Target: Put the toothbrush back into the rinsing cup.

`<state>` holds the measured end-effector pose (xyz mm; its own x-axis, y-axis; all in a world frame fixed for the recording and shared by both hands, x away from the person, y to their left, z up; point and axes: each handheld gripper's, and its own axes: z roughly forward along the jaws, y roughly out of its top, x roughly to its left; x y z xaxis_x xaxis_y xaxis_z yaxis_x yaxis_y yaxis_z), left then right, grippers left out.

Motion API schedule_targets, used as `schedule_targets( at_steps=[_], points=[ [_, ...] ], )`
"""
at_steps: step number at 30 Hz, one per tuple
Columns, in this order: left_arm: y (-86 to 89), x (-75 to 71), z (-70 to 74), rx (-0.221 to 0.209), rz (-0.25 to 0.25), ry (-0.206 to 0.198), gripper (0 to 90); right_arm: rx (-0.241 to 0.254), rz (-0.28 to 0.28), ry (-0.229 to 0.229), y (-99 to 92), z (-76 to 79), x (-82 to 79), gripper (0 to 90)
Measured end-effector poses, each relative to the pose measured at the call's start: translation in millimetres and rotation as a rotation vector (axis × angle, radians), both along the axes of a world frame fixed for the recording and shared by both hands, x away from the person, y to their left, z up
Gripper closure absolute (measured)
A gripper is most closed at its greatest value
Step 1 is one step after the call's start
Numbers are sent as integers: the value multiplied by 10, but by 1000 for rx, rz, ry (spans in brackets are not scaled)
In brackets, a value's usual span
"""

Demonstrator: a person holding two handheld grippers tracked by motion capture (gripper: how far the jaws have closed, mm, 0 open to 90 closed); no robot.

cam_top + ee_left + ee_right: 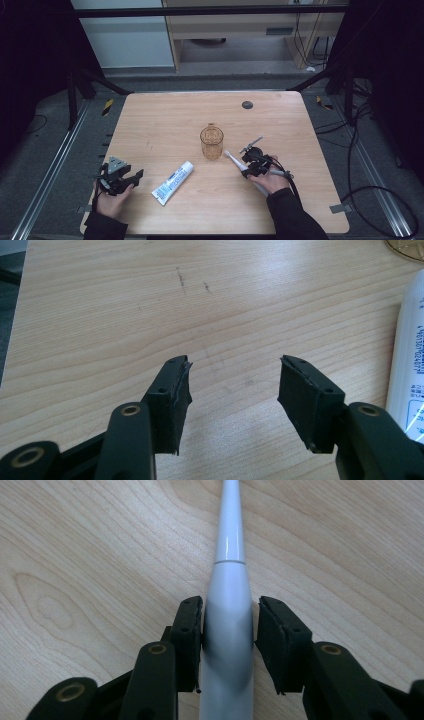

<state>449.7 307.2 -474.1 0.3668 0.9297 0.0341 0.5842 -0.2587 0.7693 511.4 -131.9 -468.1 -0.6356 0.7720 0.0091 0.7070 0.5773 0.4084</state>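
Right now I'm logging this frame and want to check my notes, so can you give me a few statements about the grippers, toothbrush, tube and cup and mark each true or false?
1. The right gripper has the white toothbrush between its jaws. True.
2. The left gripper is clamped on the toothpaste tube. False: its jaws stand apart over bare table, with the tube lying beside them.
3. The amber glass cup stands upright on the table. True.
4. The toothbrush head is inside the cup. False: the tip lies on the table, just beside the cup's base.
5. The toothpaste tube lies flat between the two grippers. True.
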Motion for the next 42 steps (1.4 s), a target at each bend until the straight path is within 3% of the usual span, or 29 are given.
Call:
schedule_targets(
  at_steps=[9, 24, 35, 42],
  points=[
    [-3, 3, -2, 3, -2, 2, 451, -7, -8, 24, 9, -39, 12, 654],
    [-8, 8, -7, 4, -3, 3, 452, 7, -78, 35, -2, -26, 1, 670],
    [-13, 5, -2, 3, -3, 0, 452, 54, -95, 9, -99, 116, -67, 672],
    [-8, 4, -1, 3, -3, 0, 452, 78, -98, -34, -130, 233, -108, 672]
  ],
)
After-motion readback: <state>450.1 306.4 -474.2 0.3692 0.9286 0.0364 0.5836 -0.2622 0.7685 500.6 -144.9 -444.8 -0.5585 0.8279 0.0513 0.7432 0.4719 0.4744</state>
